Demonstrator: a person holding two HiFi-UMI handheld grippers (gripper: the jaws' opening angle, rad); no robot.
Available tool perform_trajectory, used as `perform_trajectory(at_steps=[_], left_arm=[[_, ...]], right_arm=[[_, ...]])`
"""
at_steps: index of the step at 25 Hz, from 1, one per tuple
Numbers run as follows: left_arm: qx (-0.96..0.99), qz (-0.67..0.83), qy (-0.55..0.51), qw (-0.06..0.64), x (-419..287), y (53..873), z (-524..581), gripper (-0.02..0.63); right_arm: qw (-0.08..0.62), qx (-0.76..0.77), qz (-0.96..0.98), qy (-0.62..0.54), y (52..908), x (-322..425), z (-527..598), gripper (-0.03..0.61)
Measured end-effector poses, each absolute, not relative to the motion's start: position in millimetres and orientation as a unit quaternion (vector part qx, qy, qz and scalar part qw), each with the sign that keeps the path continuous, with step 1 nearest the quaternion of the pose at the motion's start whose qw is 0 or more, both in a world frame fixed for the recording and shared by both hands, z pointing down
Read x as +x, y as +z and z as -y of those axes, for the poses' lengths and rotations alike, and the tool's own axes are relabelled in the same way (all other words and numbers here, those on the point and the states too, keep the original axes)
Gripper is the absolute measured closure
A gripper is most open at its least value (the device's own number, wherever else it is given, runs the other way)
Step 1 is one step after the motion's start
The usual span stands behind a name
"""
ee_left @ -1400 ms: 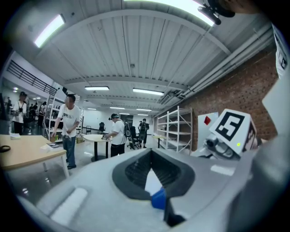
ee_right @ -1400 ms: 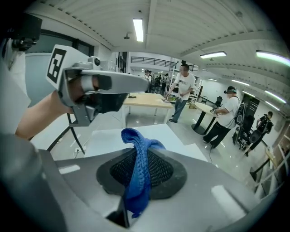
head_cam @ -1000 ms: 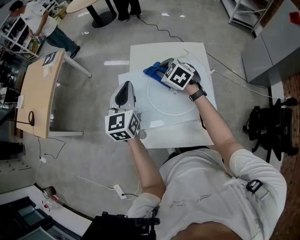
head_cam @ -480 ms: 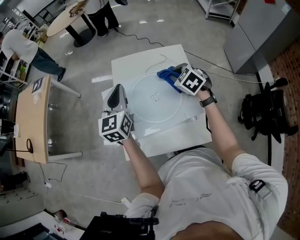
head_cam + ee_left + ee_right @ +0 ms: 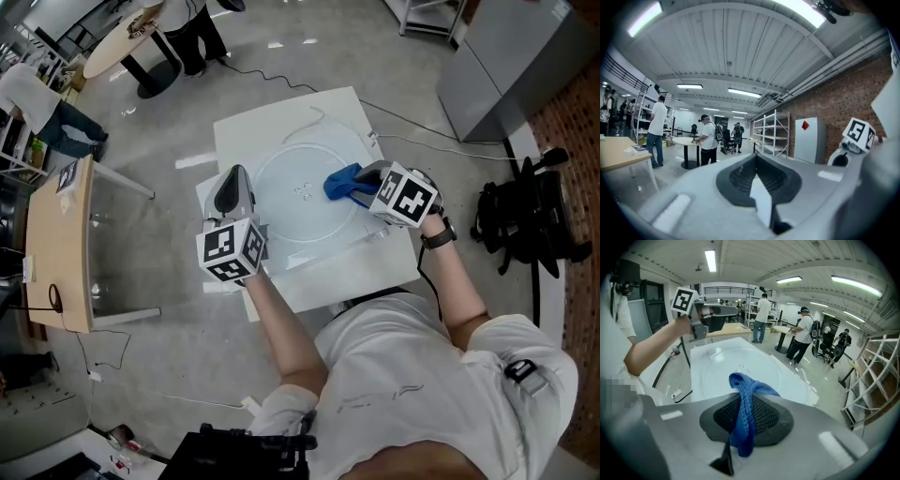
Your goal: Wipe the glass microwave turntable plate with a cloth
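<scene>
The clear glass turntable plate (image 5: 298, 217) lies flat on a white table (image 5: 328, 272); in the right gripper view the plate (image 5: 717, 376) is just past the jaws. My right gripper (image 5: 364, 187) is shut on a blue cloth (image 5: 341, 182), which rests on the plate's right part. That cloth (image 5: 744, 414) hangs bunched between the jaws of the right gripper (image 5: 749, 401). My left gripper (image 5: 233, 192) is beside the plate's left rim, shut with nothing in it. The left gripper (image 5: 757, 161) looks out over the room, so the plate is hidden in its view.
A wooden table (image 5: 56, 253) stands to the left across bare floor. A grey cabinet (image 5: 497, 66) and a black chair (image 5: 525, 220) are on the right. Cables (image 5: 412, 122) run over the floor behind the table. People stand at the far left (image 5: 42, 98).
My right gripper has drawn the blue cloth from the plate's far right edge toward me along its right side. The left gripper has stayed by the left rim.
</scene>
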State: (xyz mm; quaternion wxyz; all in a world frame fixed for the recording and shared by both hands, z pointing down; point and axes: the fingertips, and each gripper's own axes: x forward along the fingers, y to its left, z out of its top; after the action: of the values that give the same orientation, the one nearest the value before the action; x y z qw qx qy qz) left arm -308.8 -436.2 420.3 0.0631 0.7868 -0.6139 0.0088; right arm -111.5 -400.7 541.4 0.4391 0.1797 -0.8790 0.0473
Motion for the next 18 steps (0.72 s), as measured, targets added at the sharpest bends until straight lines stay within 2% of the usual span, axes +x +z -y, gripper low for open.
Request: perform_trajectory(at_steps=[11,18], left_arm=[[0.755,0.651,-0.001,0.075,-351,428,415,0.611],[0.739,0.670,-0.014,0.072,-372,423,401,0.611]], right_arm=[[0.420,-0.010,0.907,0.025,537,-211,301,0.519],[0.405,-0.014,0.913,-0.038,533,-297,332,0.520]])
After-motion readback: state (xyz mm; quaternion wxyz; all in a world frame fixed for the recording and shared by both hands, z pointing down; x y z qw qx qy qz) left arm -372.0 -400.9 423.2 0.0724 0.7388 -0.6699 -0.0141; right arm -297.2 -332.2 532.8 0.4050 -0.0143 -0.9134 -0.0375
